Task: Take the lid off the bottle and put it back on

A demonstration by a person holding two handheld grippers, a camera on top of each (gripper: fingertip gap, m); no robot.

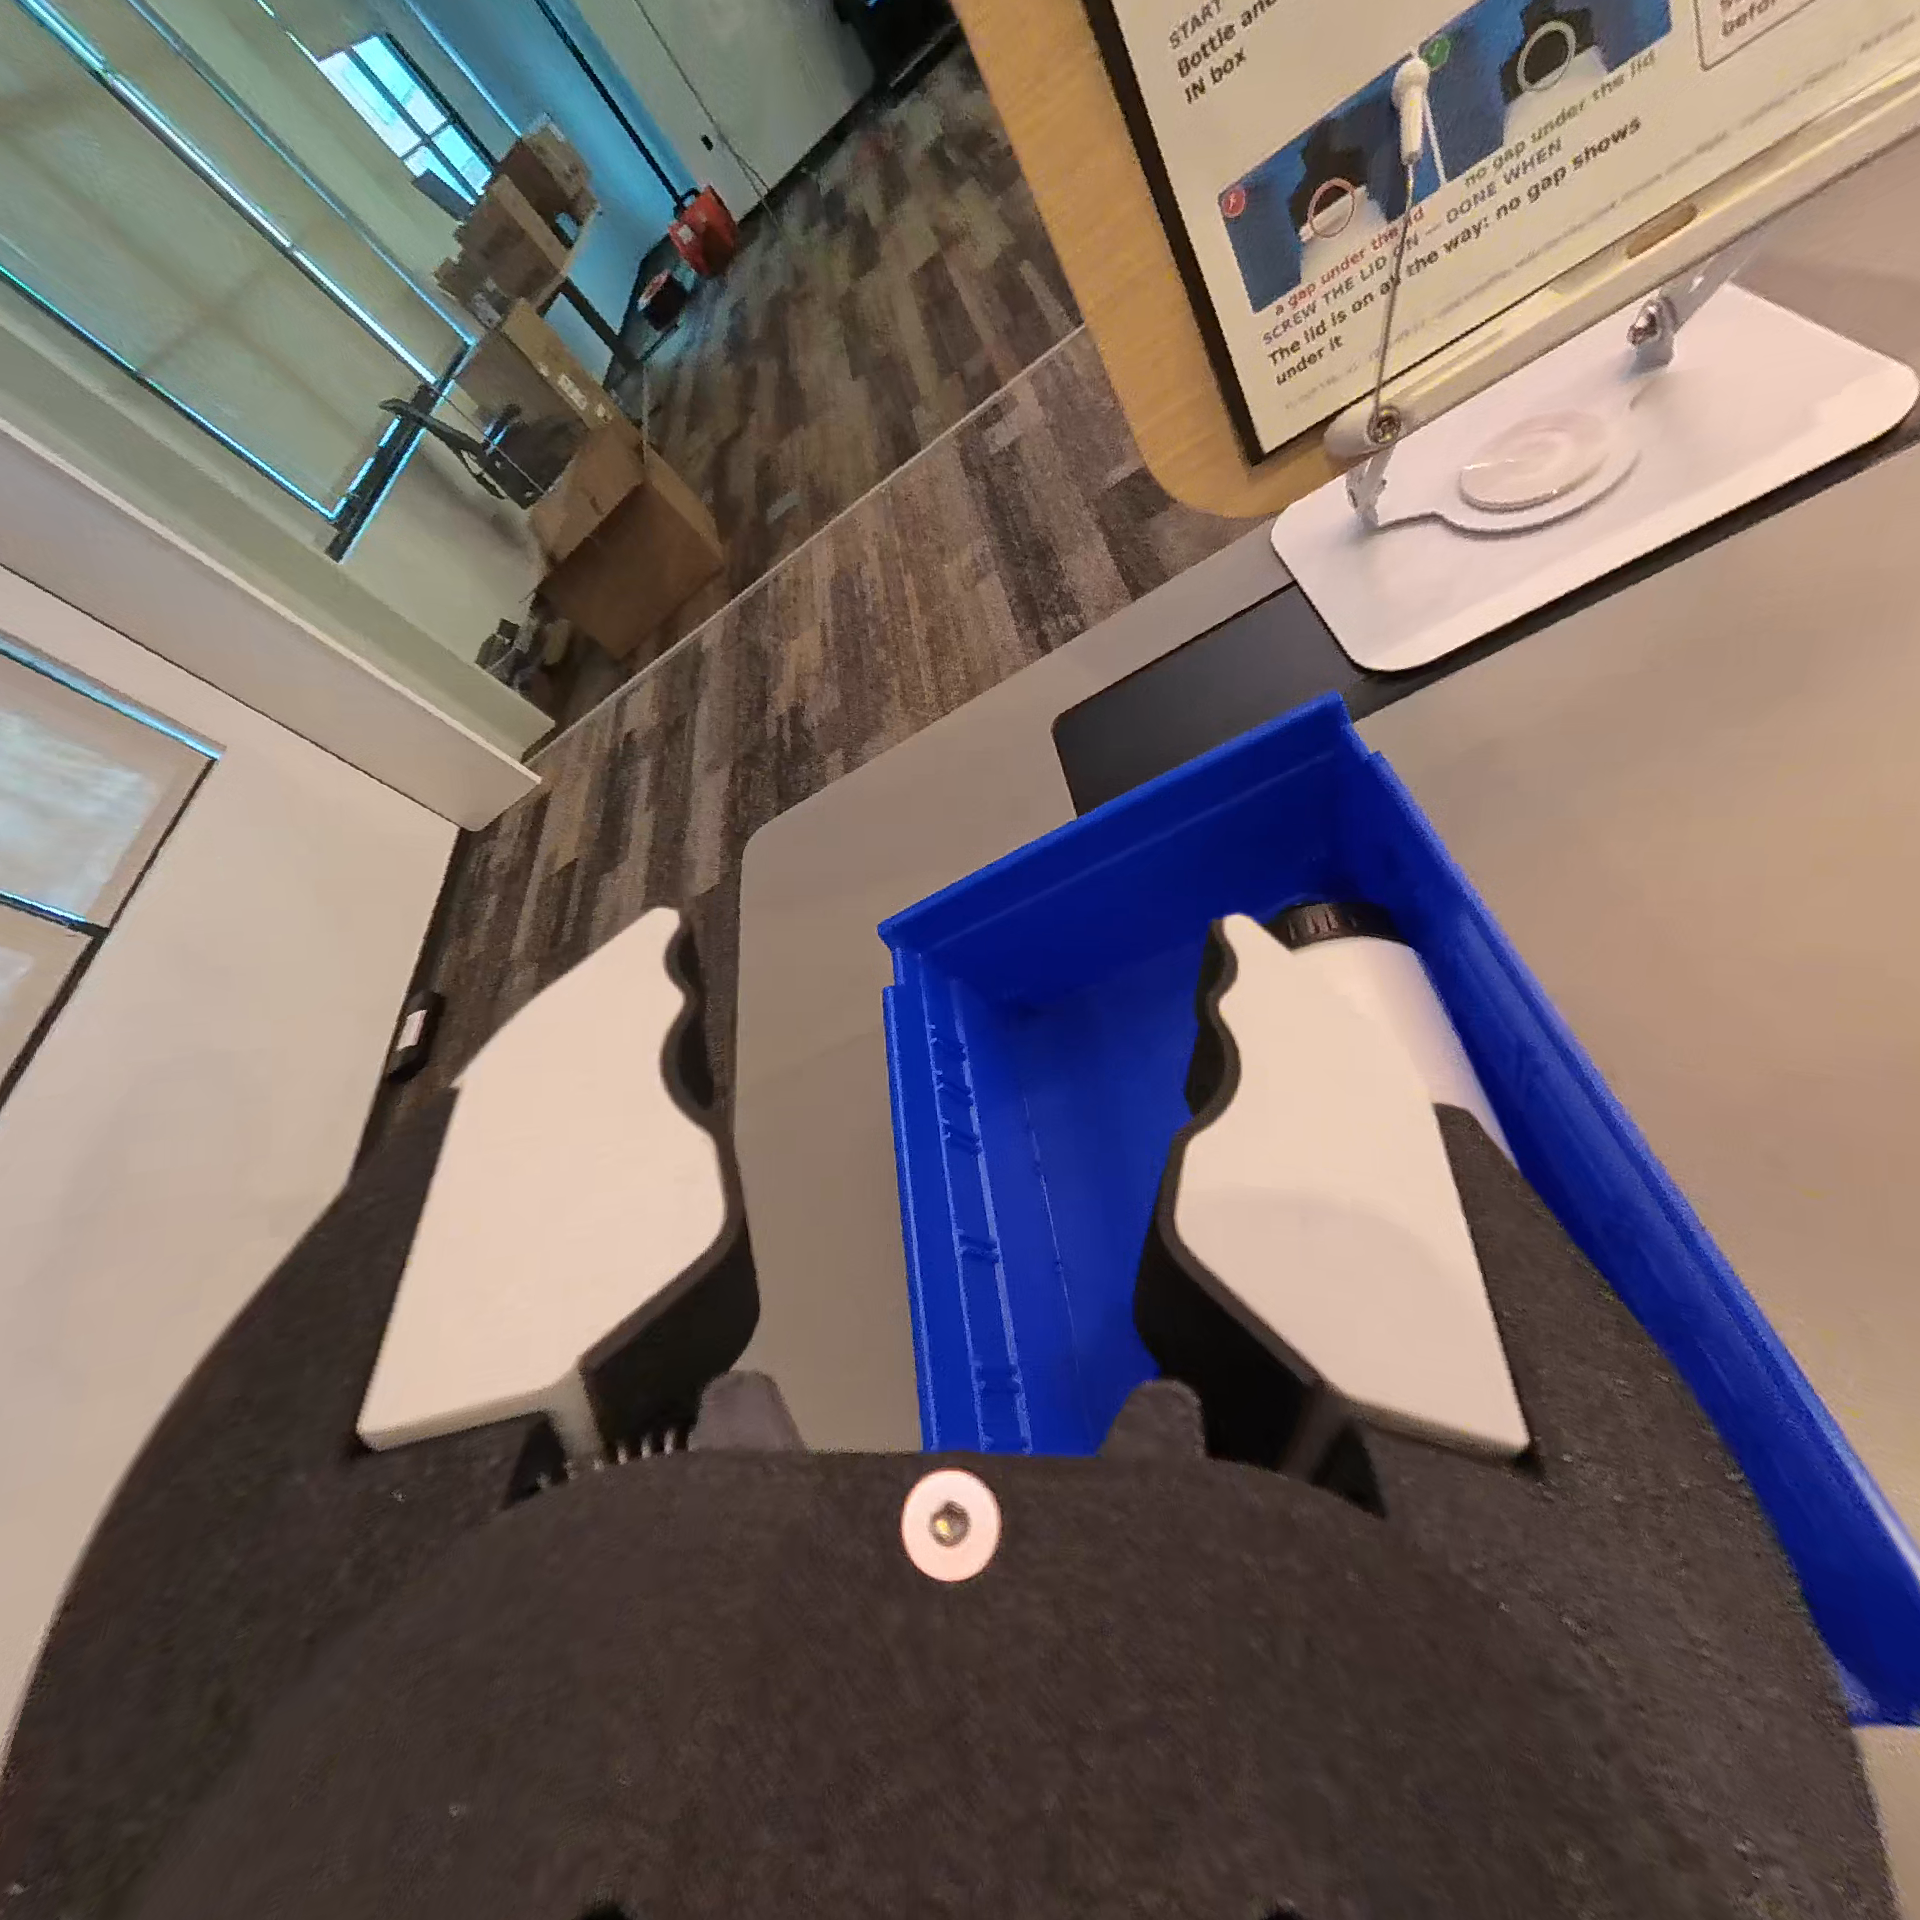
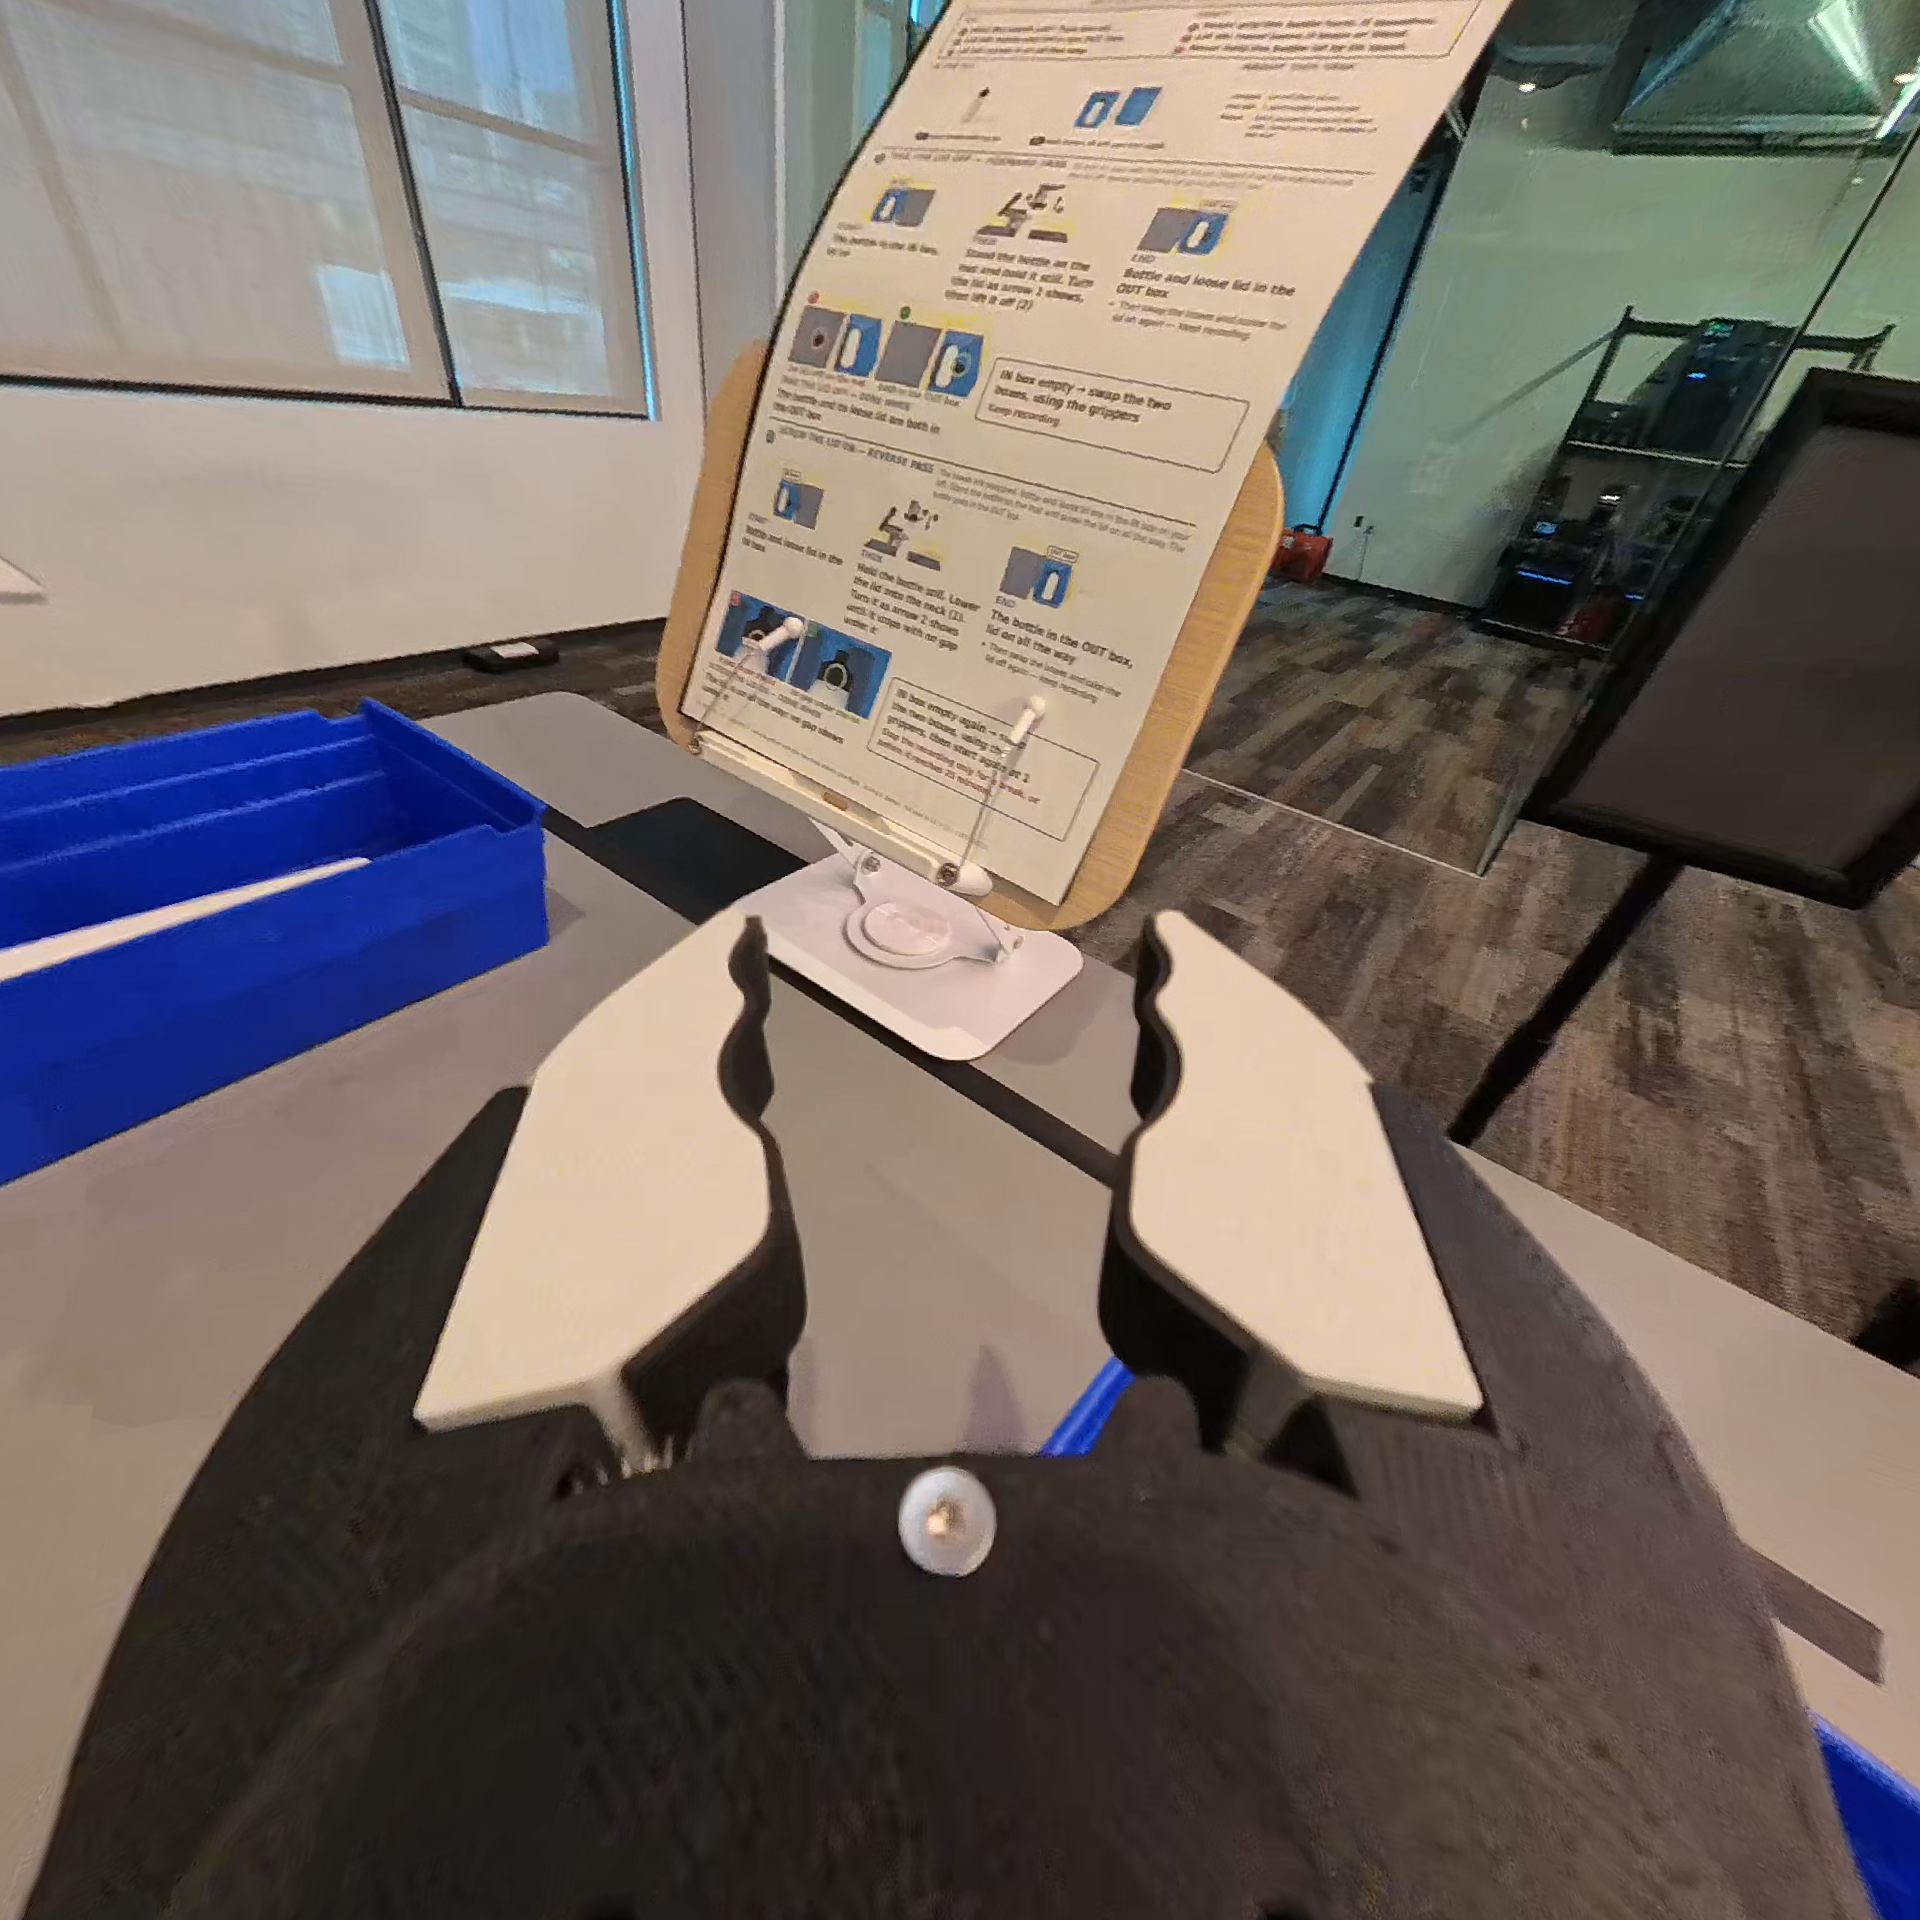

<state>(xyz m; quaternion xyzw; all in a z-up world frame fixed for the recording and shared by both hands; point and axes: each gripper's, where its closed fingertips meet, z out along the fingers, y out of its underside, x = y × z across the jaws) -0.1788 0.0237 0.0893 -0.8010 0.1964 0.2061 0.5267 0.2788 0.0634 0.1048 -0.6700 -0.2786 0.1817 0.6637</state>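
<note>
Bench [image 2: 260,1195], grey, carries everything we see: a blue box [image 1: 1621,1195] on its left part, a dark mat [image 2: 935,1143] in the middle, and a stand with an instruction sheet [image 2: 1039,468] at the far edge. A second blue box [image 2: 1870,1808] shows only as a corner under the right gripper.

Bottle [image 1: 1382,966], white, lies on its side in the blue box along the right-hand wall, its dark lid [image 1: 1325,923] on and pointing to the far end. In the right wrist view we see only a pale strip of it [image 2: 187,904] over the box rim.

We judge the step in hand to be reaching for the bottle. To do it well, we would lower the left gripper [image 1: 951,945] into the box, straddle the bottle's body rather than the lid, and close squarely before lifting clear of the walls.

The left gripper is spread wide and holds nothing; its right finger [image 1: 1340,1195] overlaps the bottle in view, contact uncertain. The right gripper [image 2: 945,935] hangs over the mat, likewise spread and empty.
</note>
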